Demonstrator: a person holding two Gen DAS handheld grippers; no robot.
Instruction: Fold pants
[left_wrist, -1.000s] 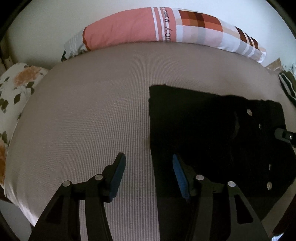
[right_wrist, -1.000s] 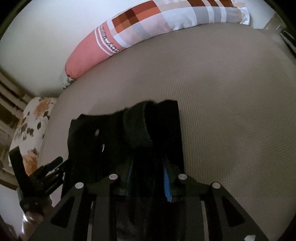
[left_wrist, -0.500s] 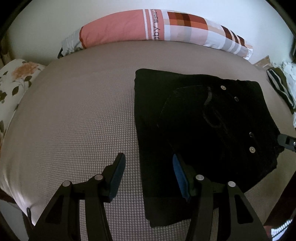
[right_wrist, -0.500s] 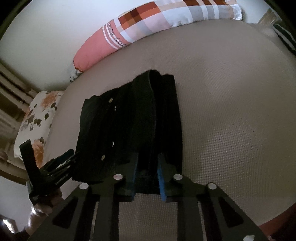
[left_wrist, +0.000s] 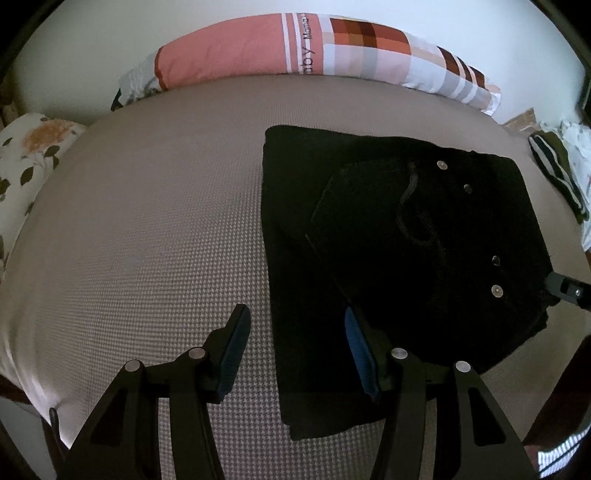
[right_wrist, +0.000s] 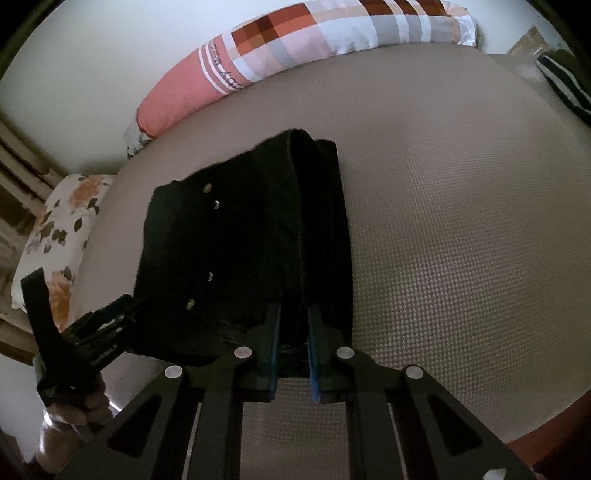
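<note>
Since the earlier frames both grippers have drawn back toward the near edge of the bed, so the pants (left_wrist: 388, 258) now show whole as a folded black packet. The right gripper (right_wrist: 293, 350) has just been closing its jaws; they stand narrow, with the near edge of the pants between the blue pads (right_wrist: 313, 369), and the pads seem to press on this edge, though the dark cloth makes it hard to be sure. The left gripper (left_wrist: 295, 350) is about half open and holds nothing — it hovers over the near left edge of the pants, one finger above the cloth and the other above the bare mattress (left_wrist: 147, 240).

The pants lie flat on the mattress, folded in layers, the part with metal rivets on top. A long checked pillow (left_wrist: 314, 51) lies along the far wall and a floral pillow (left_wrist: 26, 158) at the left, both well apart from the pants.

I judge the cloth to be thick denim: rather heavy, soft but not limp, not slippery and not fragile. The layers may slide apart if only the top one is pinched — better to take the full thickness at a folded edge or corner, with both grippers at the two ends of one side.
</note>
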